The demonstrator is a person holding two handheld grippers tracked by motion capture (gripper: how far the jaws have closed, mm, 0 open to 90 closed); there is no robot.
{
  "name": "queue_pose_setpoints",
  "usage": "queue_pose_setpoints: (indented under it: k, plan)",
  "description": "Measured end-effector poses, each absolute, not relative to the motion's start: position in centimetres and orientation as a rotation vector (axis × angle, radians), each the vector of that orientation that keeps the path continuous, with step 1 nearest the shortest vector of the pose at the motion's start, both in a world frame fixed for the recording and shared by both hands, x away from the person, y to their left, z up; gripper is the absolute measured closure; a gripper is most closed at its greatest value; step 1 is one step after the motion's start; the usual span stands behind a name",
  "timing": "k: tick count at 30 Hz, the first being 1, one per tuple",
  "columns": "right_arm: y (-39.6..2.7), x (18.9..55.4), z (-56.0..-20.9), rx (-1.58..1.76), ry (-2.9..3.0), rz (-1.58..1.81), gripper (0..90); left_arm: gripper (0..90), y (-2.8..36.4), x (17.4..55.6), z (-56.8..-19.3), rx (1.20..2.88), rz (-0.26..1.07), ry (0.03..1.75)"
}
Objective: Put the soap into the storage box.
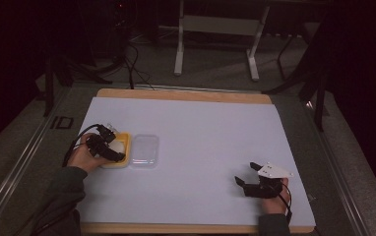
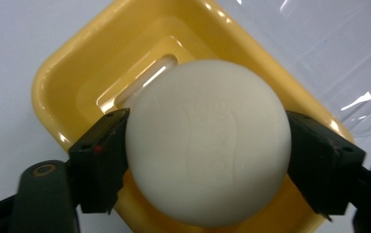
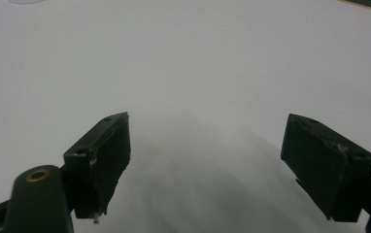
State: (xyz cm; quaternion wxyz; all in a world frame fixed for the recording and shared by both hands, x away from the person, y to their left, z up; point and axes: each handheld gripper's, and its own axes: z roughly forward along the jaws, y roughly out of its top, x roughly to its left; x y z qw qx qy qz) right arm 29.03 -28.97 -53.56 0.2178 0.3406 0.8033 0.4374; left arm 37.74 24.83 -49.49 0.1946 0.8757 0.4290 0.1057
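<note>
Soap (image 2: 208, 141), white and rounded, sits between the two black jaws of the left gripper (image 2: 208, 160) in the left gripper view; the pads lie against both its sides, so the jaws are partly open around it and appear to hold it. It is above the yellow soap dish (image 2: 67, 73), with a clear plastic lid (image 2: 329, 53) at the upper right of that frame. In the high view, the dish (image 1: 123, 162) lies at the left of the white table sheet (image 1: 201, 128). The right gripper (image 1: 247, 173), lower right, has its jaws wide apart with nothing between them.
</note>
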Motion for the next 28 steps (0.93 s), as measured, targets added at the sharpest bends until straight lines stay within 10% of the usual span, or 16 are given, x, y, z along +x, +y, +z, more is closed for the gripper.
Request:
queue_pose_setpoints:
  k: [13,28]
  plan:
    - [-29.0,29.0,-53.6,0.945,2.226,1.210,17.9,8.8,24.9,37.4,-47.9,2.404,0.341,1.164]
    - [-28.9,29.1,-53.6,0.948,2.227,1.206,17.9,30.9,23.5,35.2,-46.1,2.336,0.422,1.053]
